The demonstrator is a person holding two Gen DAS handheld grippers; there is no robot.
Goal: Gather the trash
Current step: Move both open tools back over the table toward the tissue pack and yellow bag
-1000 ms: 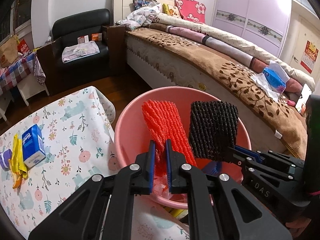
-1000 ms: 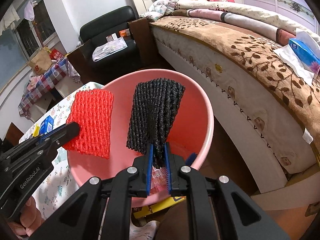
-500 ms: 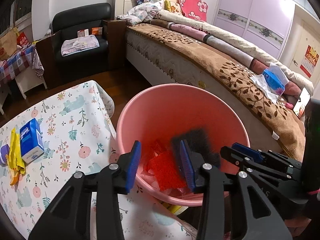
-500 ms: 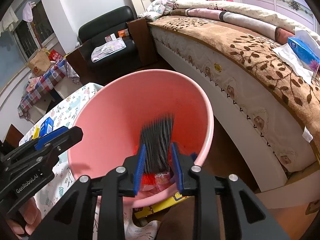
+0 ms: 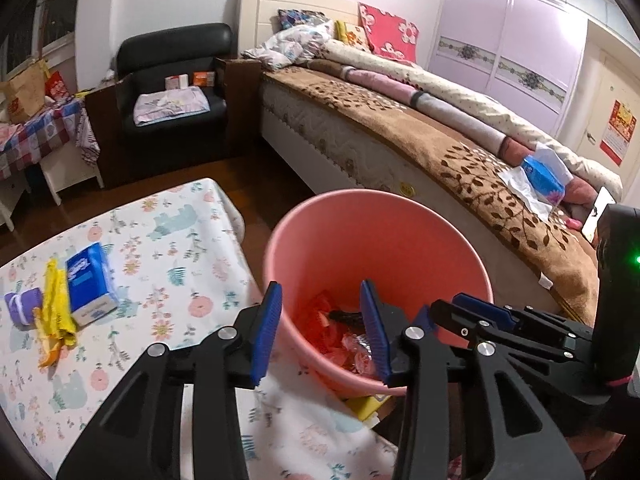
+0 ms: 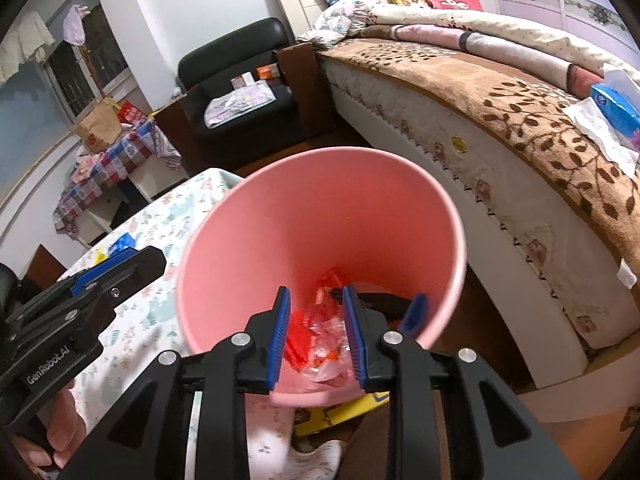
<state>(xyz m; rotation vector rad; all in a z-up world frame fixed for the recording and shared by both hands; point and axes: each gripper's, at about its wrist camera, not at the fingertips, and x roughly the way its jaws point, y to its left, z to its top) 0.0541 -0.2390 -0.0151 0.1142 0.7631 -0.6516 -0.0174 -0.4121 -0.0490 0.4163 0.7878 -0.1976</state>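
Note:
A pink bucket (image 5: 376, 248) stands beside the floral-cloth table, between it and the bed. At its bottom lie a red foam net (image 6: 298, 332), a black foam net (image 6: 384, 302) and crumpled clear wrappers. My left gripper (image 5: 320, 320) hovers over the bucket's near rim, open, with nothing between its blue pads. My right gripper (image 6: 316, 320) is open above the bucket's mouth (image 6: 320, 208), also holding nothing. Each gripper shows in the other's view: the right gripper (image 5: 452, 306) at the right, the left gripper (image 6: 132, 264) at the left with a hand below it.
On the table (image 5: 160, 240) lie a blue tissue pack (image 5: 90, 280), yellow wrappers (image 5: 54, 304) and a purple item (image 5: 22, 306). A yellow box (image 6: 340, 408) sits under the bucket's near side. The bed (image 5: 440, 148) runs along the right; a black armchair (image 5: 176, 92) stands behind.
Both grippers opened and let go of their nets: the red one from the left, the black one from the right. Both nets dropped to the bucket's bottom. The left gripper pulled back slightly.

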